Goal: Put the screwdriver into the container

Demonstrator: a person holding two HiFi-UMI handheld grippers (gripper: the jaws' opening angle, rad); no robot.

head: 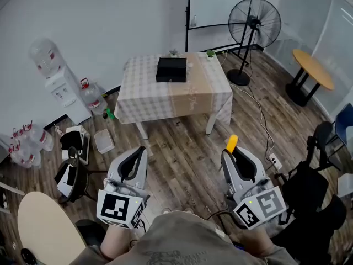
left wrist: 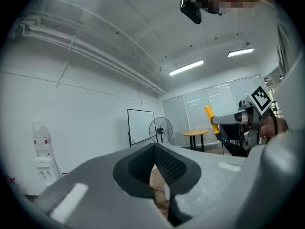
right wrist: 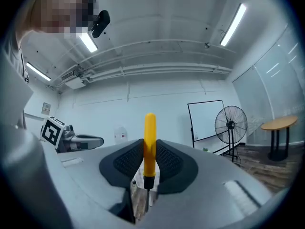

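screwdriver (right wrist: 149, 144), one only, stands upright with its smooth yellow round-tipped handle clenched between the ribbed dark pads (right wrist: 126, 159) of the right gripper (head: 234, 154), while the left gripper (left wrist: 155, 150) to its left is closed on nothing. the right gripper view alone shows the tool's black collar and thin shank below the pads; the head view alone shows the one black box-shaped container (head: 171, 69), well ahead of both grippers on a table (head: 143, 101) with checked cloth.

A clothed table (head: 165, 95) stands on the wood floor (head: 182, 159) ahead of the left gripper (head: 141, 150). Fan (head: 253, 21) and whiteboard (head: 220, 1) lie beyond the right gripper (head: 226, 154). A water dispenser (head: 58, 87) stands far left against the white wall (head: 110, 21).
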